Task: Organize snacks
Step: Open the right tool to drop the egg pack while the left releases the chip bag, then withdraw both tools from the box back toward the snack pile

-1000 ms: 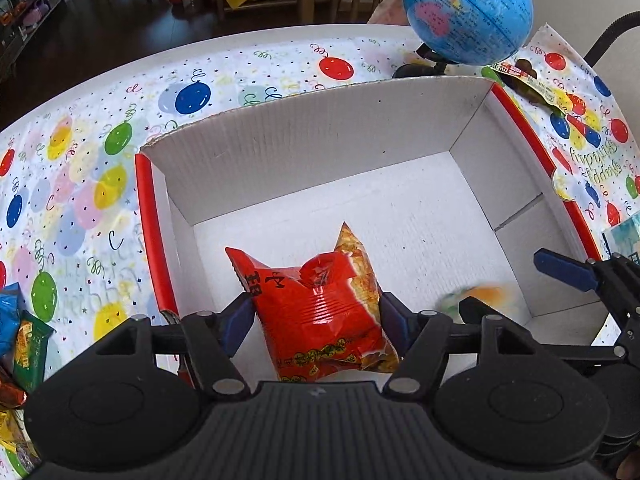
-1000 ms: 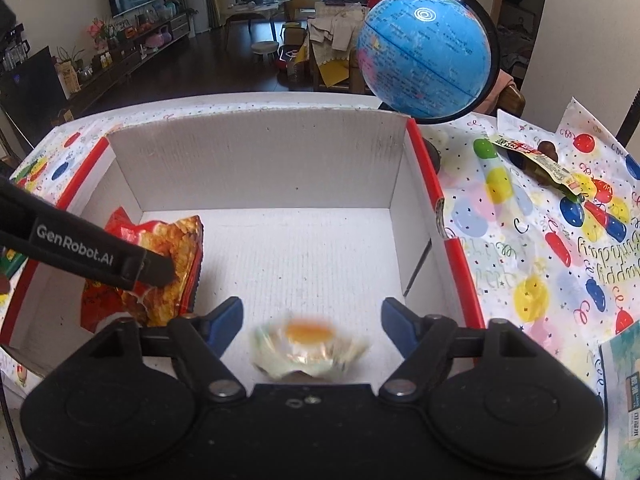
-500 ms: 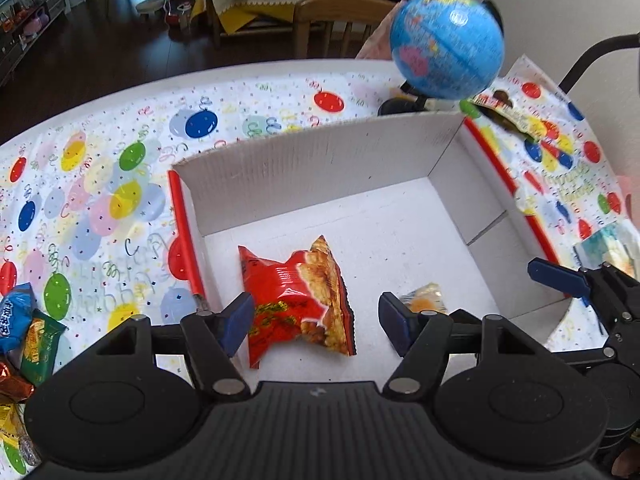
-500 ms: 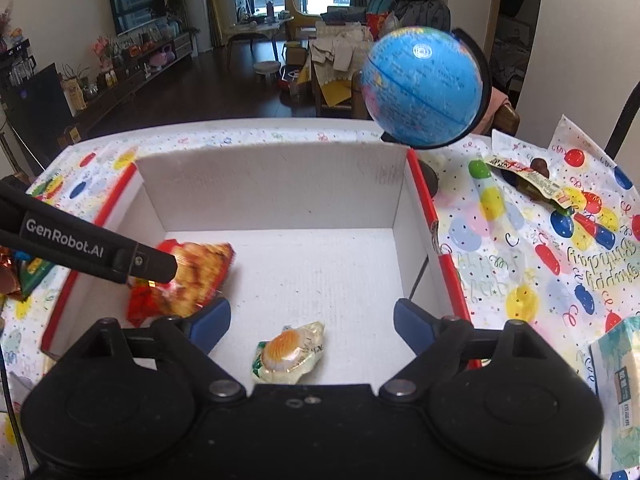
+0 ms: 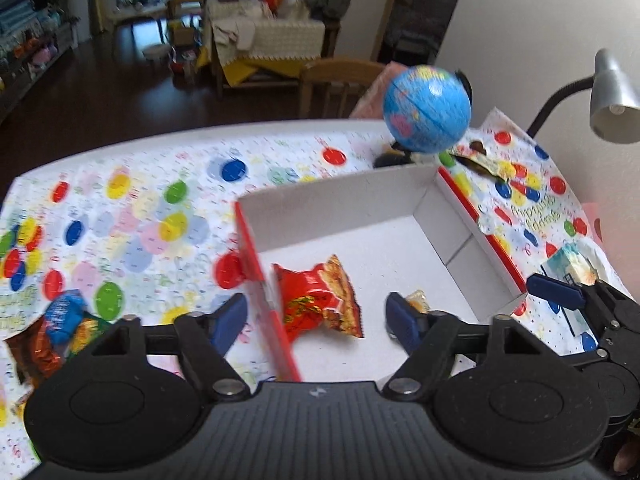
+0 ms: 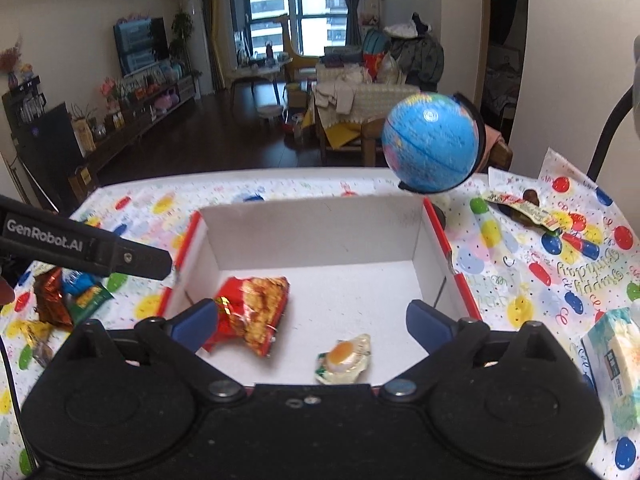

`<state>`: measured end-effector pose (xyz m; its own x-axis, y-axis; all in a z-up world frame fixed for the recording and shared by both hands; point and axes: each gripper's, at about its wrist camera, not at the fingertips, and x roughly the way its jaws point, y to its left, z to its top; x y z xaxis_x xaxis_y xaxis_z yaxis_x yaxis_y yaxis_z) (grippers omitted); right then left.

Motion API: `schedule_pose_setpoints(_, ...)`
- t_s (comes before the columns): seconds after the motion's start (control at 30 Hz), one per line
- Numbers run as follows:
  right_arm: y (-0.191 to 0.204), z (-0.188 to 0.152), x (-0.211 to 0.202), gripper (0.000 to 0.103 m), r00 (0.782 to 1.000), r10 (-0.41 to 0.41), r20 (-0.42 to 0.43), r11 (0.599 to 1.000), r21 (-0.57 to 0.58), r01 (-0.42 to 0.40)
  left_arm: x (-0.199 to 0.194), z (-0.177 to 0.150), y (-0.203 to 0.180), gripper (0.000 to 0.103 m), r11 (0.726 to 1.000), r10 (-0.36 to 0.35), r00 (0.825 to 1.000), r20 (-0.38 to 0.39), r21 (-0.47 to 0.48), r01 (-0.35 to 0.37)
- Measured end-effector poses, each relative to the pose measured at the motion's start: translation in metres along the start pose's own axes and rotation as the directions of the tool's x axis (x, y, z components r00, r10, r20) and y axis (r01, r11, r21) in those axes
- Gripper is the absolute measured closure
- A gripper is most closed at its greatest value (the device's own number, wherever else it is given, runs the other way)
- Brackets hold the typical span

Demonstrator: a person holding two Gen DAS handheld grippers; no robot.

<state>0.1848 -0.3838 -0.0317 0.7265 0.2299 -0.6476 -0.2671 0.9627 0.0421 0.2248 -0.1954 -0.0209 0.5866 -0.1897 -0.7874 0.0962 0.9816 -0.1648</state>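
Balloon-print tablecloth [image 5: 132, 216] bears box [image 6: 312, 236] holding red bag [image 6: 252, 312].

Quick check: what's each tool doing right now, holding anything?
Left tool: jaws opening, holding nothing; red snack bag lies loose in the box.
Right tool: jaws opening, holding nothing; egg-print packet lies below.

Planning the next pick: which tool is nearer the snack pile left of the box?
Left. The left tool, jaws opening and empty, straddles the box's left wall beside the snack pile; the right tool hangs over the box interior.
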Motion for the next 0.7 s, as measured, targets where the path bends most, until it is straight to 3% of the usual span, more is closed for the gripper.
schedule_pose_setpoints(0.7,0.094,-0.026,-0.052,0.000,0.988,0.105,0.113,0.990,0.081,-0.114,-0.090,-0.061,0.087,0.024,1.000,0.006,0.998,0.059,-0.030,-0.004)
